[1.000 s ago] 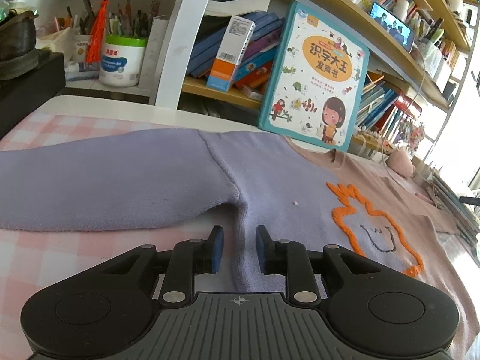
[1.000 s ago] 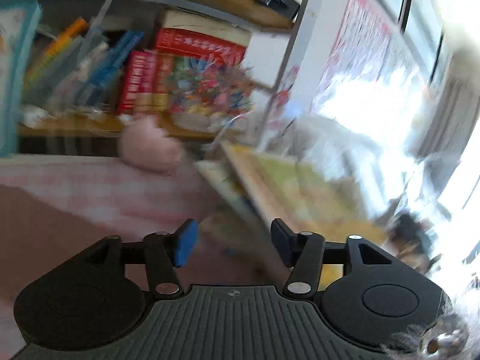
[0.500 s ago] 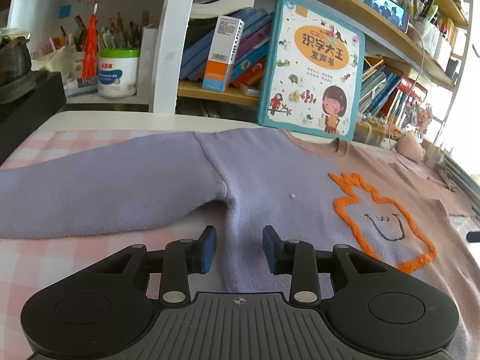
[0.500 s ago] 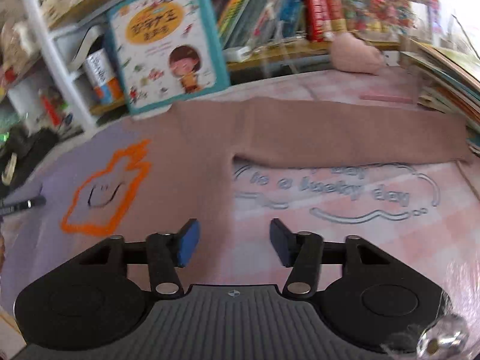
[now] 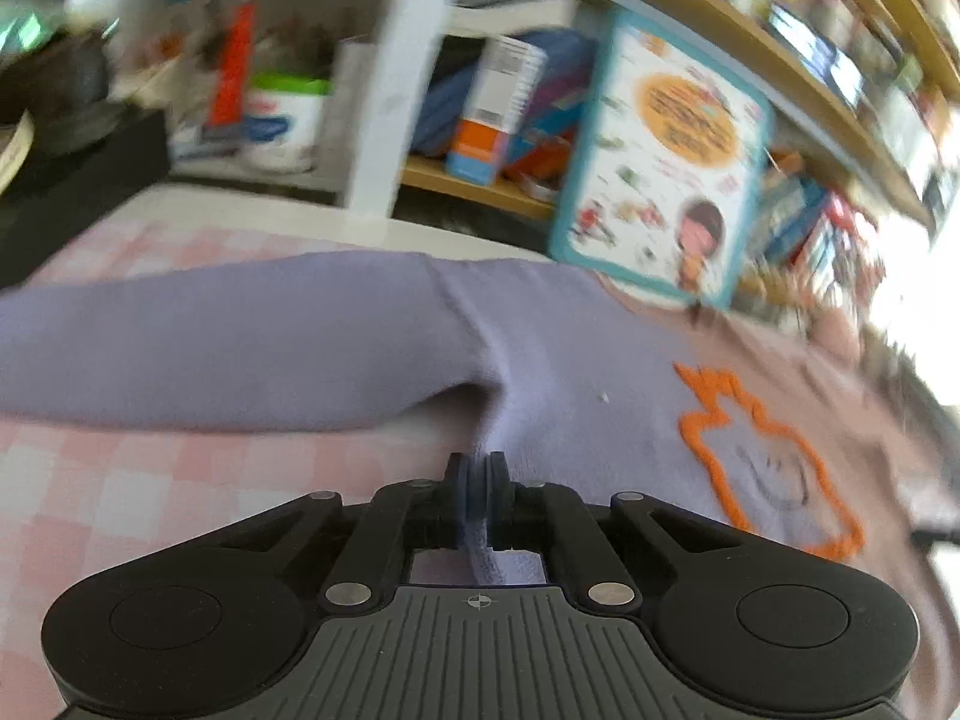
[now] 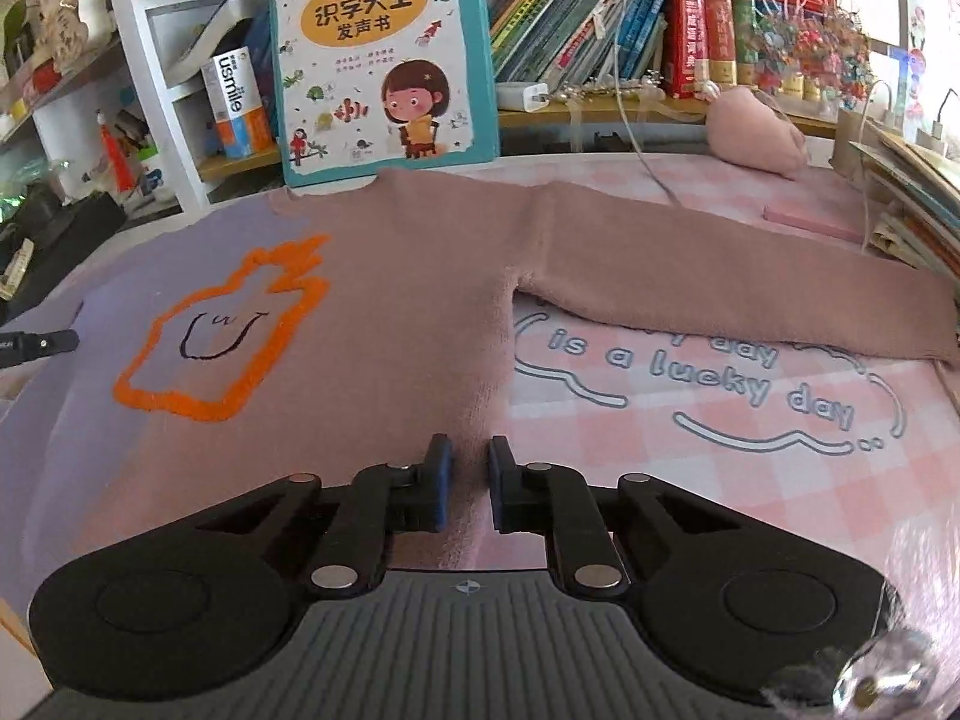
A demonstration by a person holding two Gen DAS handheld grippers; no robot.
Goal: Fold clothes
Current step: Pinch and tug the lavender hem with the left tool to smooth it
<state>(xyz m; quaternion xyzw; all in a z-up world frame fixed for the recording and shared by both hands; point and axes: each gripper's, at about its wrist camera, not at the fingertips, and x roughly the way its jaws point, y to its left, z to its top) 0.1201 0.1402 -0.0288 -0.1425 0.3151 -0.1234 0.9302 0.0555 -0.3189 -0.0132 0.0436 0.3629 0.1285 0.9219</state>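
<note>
Since a second ago the right gripper (image 6: 465,483) has been swung away from the bookshelf (image 6: 600,114) and brought down to the sweater (image 6: 390,276), and both pairs of jaws, then apart, have been drawn together. At the left gripper (image 5: 478,495) the jaws are seen closed on the sweater's lilac side edge (image 5: 480,540), pinched up just below the armpit — that view is blurred. On the right, the jaws are closing, with the pink side edge (image 6: 465,516) between the pads; a narrow gap still shows either side of the cloth. The sweater is spread flat on a pink checked cloth (image 6: 750,480), sleeves stretched out to both sides, an orange outline (image 6: 222,330) on its chest, its collar just before an upright picture book (image 6: 384,54).
</note>
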